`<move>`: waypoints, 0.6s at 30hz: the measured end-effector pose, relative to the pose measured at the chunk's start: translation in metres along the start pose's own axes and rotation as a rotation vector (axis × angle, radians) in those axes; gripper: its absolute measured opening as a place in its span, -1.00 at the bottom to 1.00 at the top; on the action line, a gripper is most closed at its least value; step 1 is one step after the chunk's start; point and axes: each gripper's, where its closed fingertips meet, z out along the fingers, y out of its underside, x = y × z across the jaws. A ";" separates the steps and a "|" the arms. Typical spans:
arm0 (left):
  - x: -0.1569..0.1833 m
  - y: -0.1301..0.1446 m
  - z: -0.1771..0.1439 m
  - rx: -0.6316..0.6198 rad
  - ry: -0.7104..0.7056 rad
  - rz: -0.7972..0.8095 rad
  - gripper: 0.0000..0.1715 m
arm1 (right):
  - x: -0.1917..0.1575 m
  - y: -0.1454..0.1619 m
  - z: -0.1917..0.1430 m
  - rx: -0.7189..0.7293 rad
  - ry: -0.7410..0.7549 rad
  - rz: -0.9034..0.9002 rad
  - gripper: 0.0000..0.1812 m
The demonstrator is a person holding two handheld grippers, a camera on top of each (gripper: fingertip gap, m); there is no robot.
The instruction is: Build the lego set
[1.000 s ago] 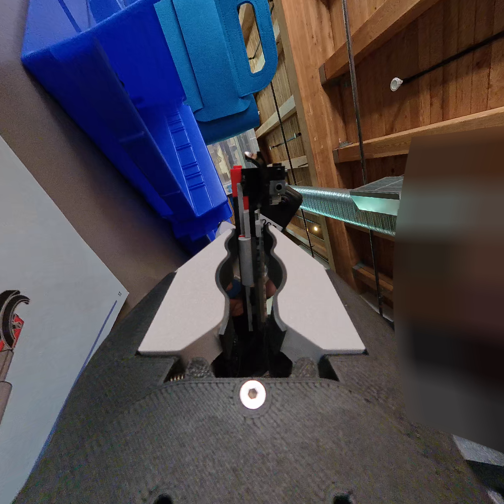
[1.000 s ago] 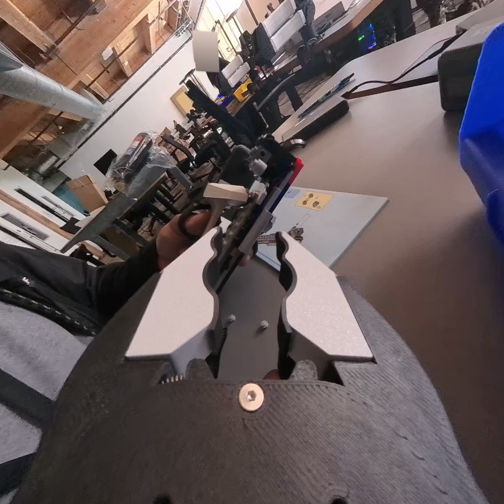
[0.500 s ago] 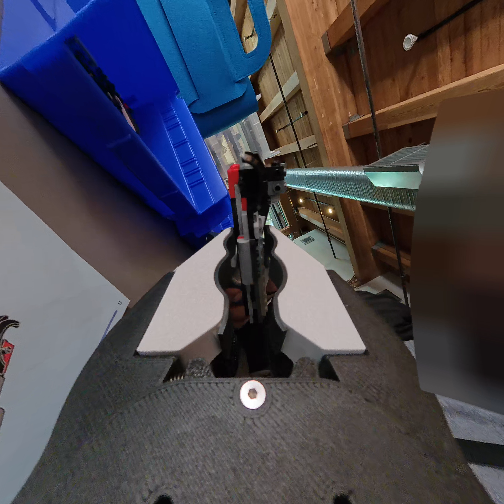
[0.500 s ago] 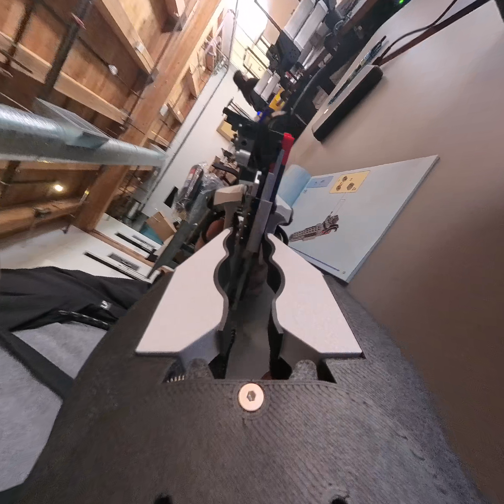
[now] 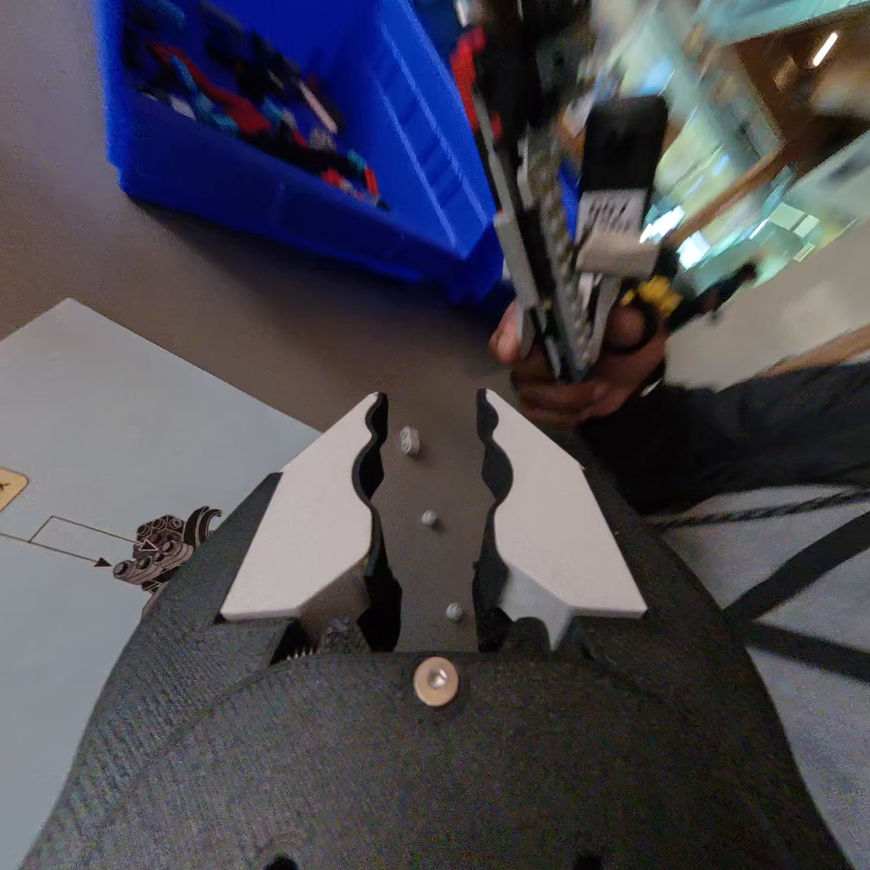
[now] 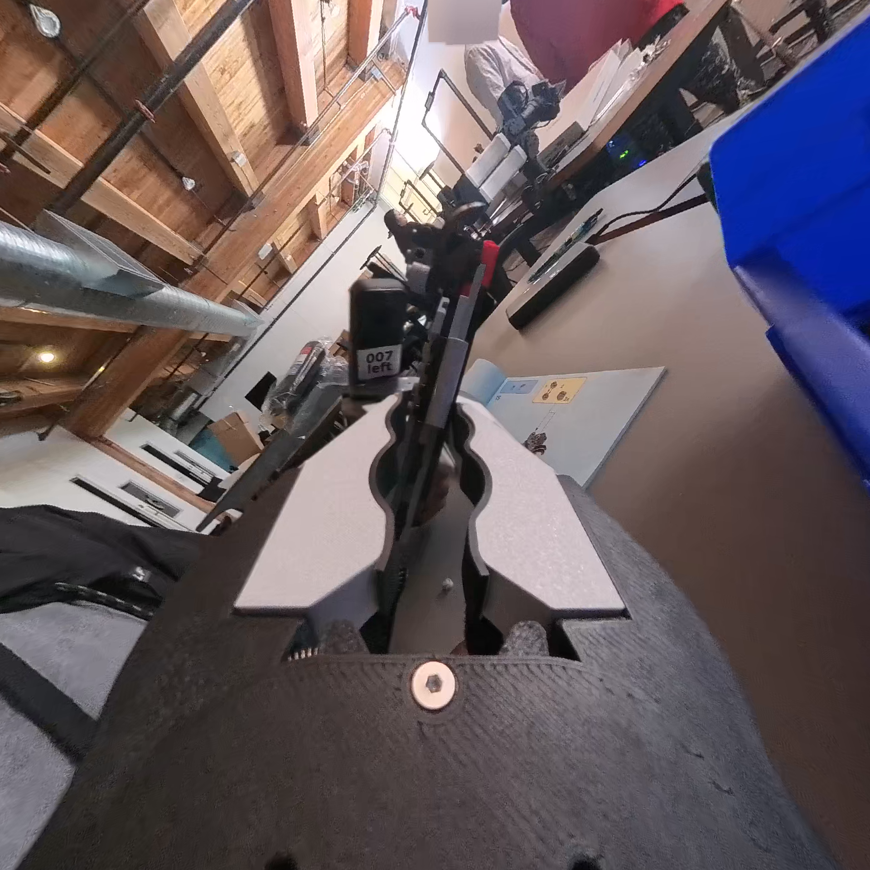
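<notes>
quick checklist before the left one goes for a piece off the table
1. Left gripper open and empty: ok.
2. Small grey lego pieces on the dark brown table lined up with it: ok, three lie in the gap between its fingers, apart from each other.
3. Black, grey and red lego assembly secured: ok, the right gripper is shut on it.
4. Which piece this step needs: cannot tell, the left gripper covers part of the pale instruction booklet.
5. Where the piece mounts on the assembly: cannot tell, it is blurred in the left wrist view and edge-on in the right.
</notes>
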 end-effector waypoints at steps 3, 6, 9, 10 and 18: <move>0.005 0.021 0.014 -0.131 -0.061 0.135 -0.65 | 0.001 0.003 -0.003 -0.010 0.004 -0.015 -0.77; 0.005 0.035 0.023 -0.213 -0.115 0.206 -0.70 | 0.006 0.007 -0.007 -0.020 0.012 0.005 -0.78; -0.002 0.042 0.026 -0.256 -0.182 0.255 -0.71 | 0.009 0.010 -0.009 -0.030 0.021 0.003 -0.78; -0.004 0.042 0.027 -0.265 -0.202 0.272 -0.71 | 0.010 0.011 -0.010 -0.034 0.025 -0.002 -0.78; -0.012 0.054 0.041 -0.362 -0.279 0.361 -0.84 | 0.020 0.021 -0.016 -0.076 0.045 -0.021 -0.78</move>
